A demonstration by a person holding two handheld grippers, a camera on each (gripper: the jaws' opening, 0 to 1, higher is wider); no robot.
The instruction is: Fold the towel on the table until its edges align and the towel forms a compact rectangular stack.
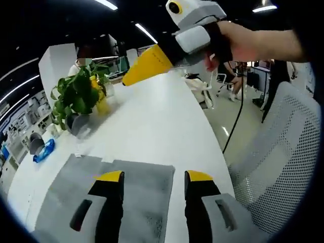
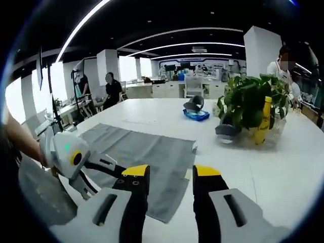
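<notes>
Meanwhile, towel (image 2: 144, 154) flat, lengthwise along table (image 2: 283, 172)

Left gripper (image 1: 154, 178): two black jaws capped with yellow tips, set into pale grey housings, each housing bearing a dark elongated slot. Same gripper seen from the right gripper view (image 2: 104, 164): light grey rounded body with a yellow ring around a dark centre, a small green light, black linkages beneath.

Right gripper (image 2: 170, 174): matching black jaws, yellow-tipped, on grey housings with dark slots. Seen from the left gripper view (image 1: 126, 79): long yellow tapering jaw, black mid-section, white-grey padded body with a yellow-ringed round mark on top, thin black cable (image 1: 235, 119) hanging down. Bare hand (image 1: 238, 43) around the black grip.
</notes>
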